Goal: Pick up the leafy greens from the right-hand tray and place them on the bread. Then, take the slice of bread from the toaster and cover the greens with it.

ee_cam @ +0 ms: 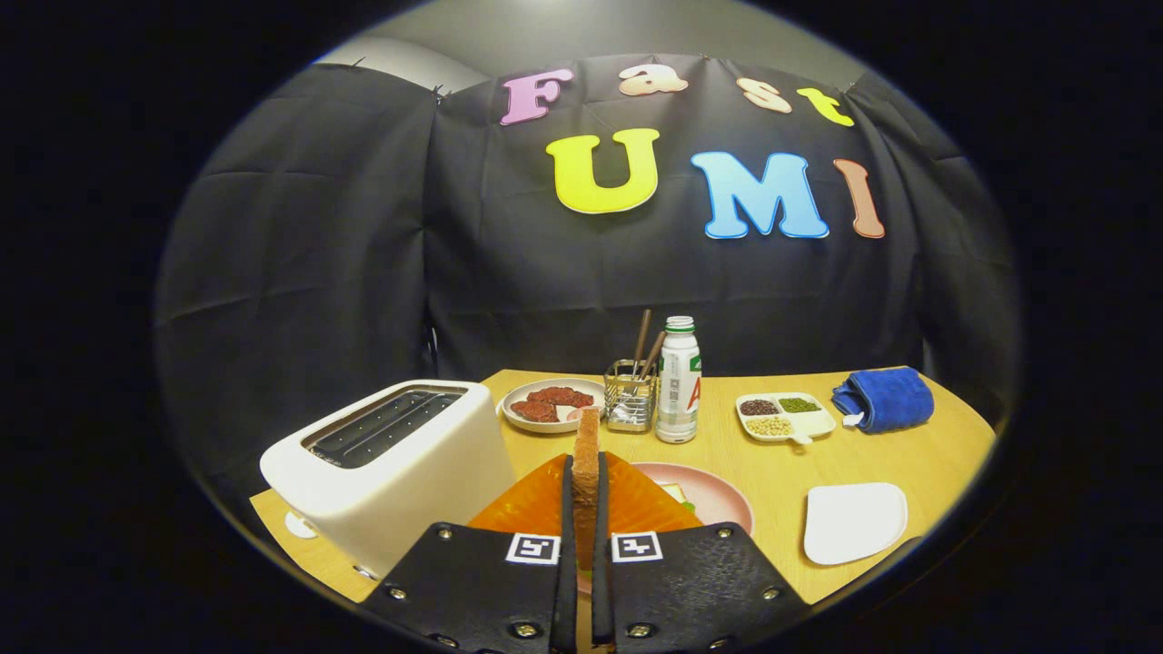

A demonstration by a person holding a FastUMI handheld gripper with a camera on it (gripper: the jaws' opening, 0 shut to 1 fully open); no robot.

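- Jaws of gripper (586,509) clamped on bread slice (586,454), held on edge, upright, above the table.
- Just beyond: pink plate (718,495) w/ a bit of pale bread + a green speck showing; mostly hidden, so greens likely placed already, not certain.
- Toaster (391,459) beside fingers, slots look empty.
- White tray (854,520) on right looks bare.
- Left to do, prob.: lay slice over greens.
- Bottle (678,381) label: too small to read.
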